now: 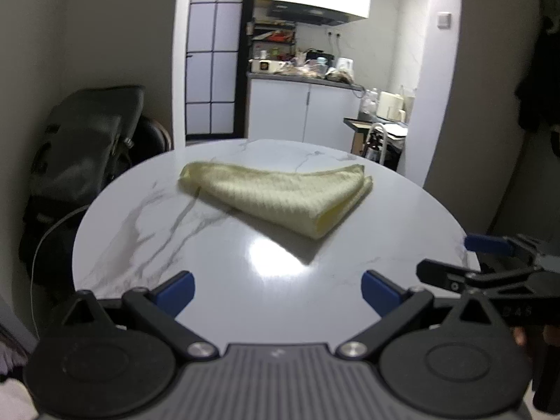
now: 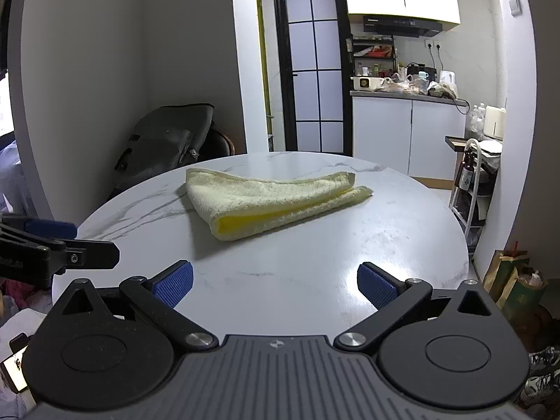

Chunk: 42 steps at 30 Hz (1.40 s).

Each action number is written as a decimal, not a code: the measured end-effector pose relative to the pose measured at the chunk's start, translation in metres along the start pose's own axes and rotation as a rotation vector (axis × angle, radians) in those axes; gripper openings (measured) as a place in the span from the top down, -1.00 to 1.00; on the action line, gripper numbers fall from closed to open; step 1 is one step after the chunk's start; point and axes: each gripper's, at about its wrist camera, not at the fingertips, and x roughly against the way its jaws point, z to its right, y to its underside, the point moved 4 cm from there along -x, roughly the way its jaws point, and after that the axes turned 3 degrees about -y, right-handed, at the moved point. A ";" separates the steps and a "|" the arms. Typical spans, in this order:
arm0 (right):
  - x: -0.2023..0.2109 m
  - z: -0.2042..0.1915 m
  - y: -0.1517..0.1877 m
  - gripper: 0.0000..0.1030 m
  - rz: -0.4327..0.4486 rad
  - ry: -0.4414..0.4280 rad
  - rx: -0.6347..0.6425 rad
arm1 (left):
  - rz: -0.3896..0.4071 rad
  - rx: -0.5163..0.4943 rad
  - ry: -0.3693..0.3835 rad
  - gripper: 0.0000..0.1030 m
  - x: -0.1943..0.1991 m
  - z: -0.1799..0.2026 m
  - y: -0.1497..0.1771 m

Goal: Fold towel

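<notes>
Folded towel (image 2: 276, 203) lying mid-table, both grippers clear of it.
Left gripper (image 1: 276, 292) and right gripper (image 2: 274, 285) hover at the round marble table's (image 2: 315, 266) near edge, jaws spread wide, holding nothing.

Two low cameras sit side by side at the counter's (image 1: 147, 231) near edge, facing the kitchen; both share the towel (image 1: 280, 197)
</notes>
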 end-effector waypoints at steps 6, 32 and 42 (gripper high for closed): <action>0.006 0.004 0.006 -0.99 -0.004 0.003 -0.006 | -0.008 0.017 -0.020 -0.99 0.000 0.002 0.011; -0.002 -0.002 0.014 -0.99 -0.022 -0.003 0.016 | -0.022 -0.001 -0.030 -0.99 -0.004 0.003 0.012; -0.001 -0.003 0.014 -0.99 -0.022 0.000 0.015 | -0.014 -0.004 -0.034 -0.99 -0.005 0.003 0.010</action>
